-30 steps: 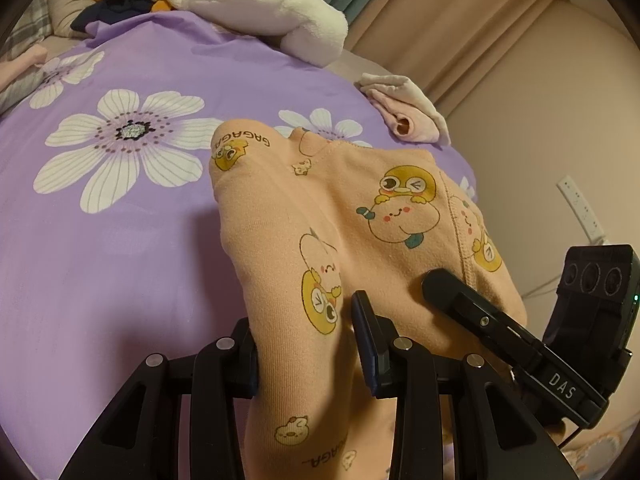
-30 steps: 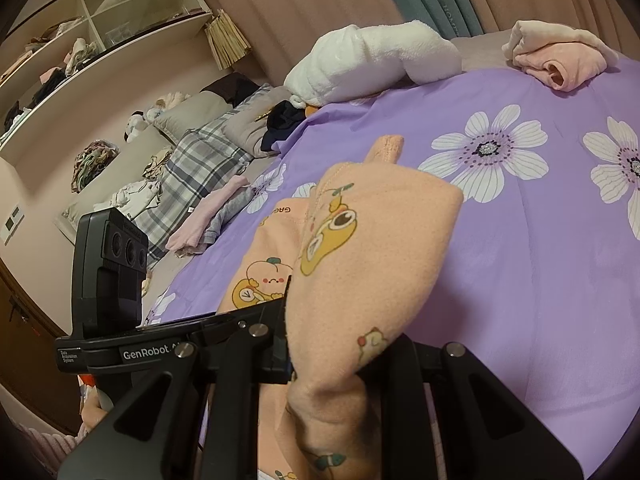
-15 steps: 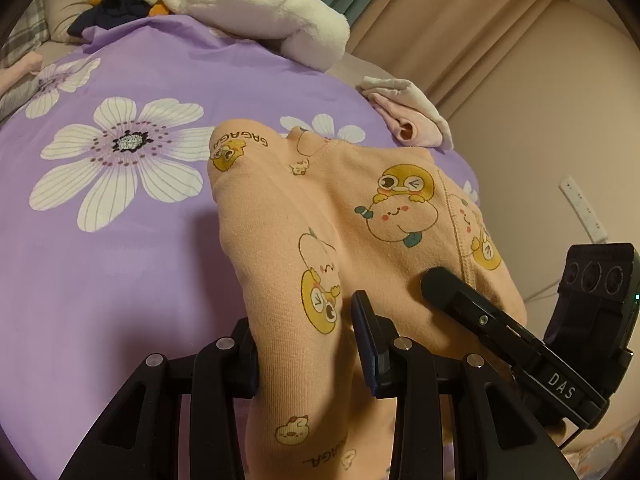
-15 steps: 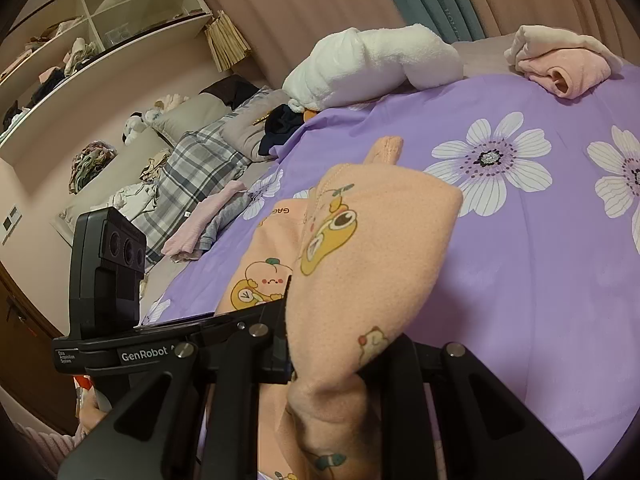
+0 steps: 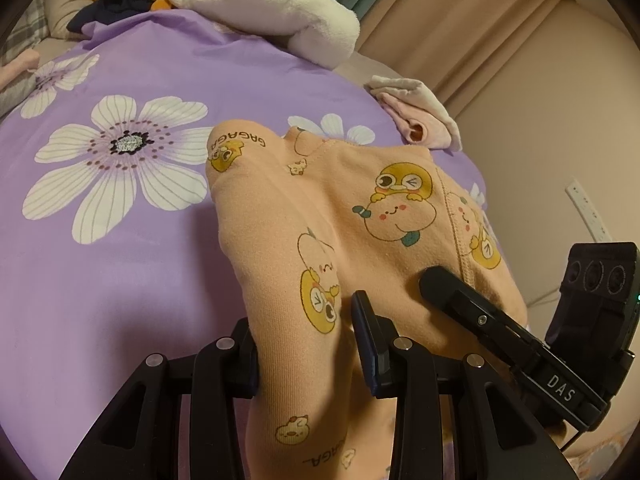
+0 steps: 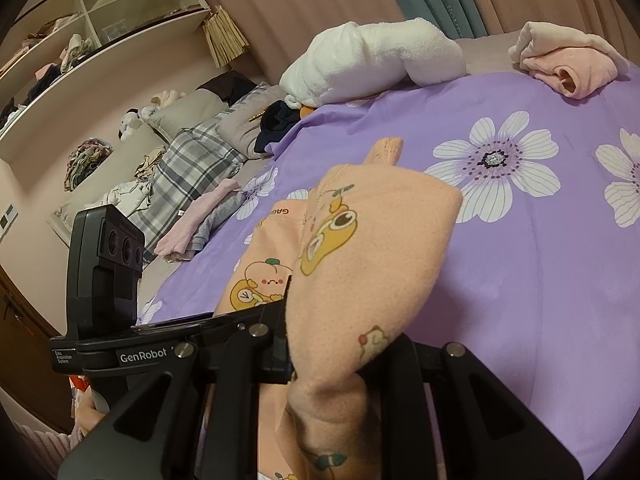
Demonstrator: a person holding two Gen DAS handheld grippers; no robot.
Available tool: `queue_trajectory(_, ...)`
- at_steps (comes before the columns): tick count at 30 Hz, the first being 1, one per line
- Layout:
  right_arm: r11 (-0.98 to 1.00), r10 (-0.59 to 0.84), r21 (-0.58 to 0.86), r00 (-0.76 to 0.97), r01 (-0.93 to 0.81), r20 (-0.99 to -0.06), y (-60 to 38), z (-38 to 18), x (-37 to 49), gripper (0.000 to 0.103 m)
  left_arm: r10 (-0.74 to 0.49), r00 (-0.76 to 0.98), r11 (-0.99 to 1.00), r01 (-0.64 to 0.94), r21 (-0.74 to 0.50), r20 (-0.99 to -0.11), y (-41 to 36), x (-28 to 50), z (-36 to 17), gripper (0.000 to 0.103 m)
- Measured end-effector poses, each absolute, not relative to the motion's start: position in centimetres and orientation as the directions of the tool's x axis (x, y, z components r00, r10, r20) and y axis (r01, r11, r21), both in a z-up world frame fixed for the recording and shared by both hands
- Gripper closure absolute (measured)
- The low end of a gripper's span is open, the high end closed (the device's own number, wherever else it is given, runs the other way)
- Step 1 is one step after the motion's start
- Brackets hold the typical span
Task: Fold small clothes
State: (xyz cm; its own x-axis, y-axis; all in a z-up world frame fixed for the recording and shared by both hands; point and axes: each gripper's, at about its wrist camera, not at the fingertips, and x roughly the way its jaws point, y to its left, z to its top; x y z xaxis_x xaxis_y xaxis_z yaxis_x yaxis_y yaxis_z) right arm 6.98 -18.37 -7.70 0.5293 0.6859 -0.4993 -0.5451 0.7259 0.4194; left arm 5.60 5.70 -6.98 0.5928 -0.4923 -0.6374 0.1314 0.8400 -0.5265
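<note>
Two grippers holding one peach printed garment over a purple flowered bedspread.

Purple bedspread (image 5: 120,280) with white flowers covers the bed; a white plush blanket (image 5: 256,0) lies along its far edge and a folded pink garment (image 5: 416,120) sits at its far right corner. The peach garment (image 5: 340,208), printed with yellow cartoon figures, lies bunched near the bedspread's near edge, one fold raised. Left gripper (image 5: 306,344) is clamped on a thick fold of it; right gripper (image 6: 332,348) is clamped on another fold, which drapes over its fingers.
</note>
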Motion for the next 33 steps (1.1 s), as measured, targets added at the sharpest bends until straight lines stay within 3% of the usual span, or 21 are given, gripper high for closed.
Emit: queue_trajectory(33, 0.744, 0.666, 0.431, 0.515, -0.510, -0.540, -17.0, -10.3, 10.1, 0.084, -0.474, 0.554, 0.852, 0.091, -0.516, -0.685, 5.6, 8.8, -9.4, 0.068)
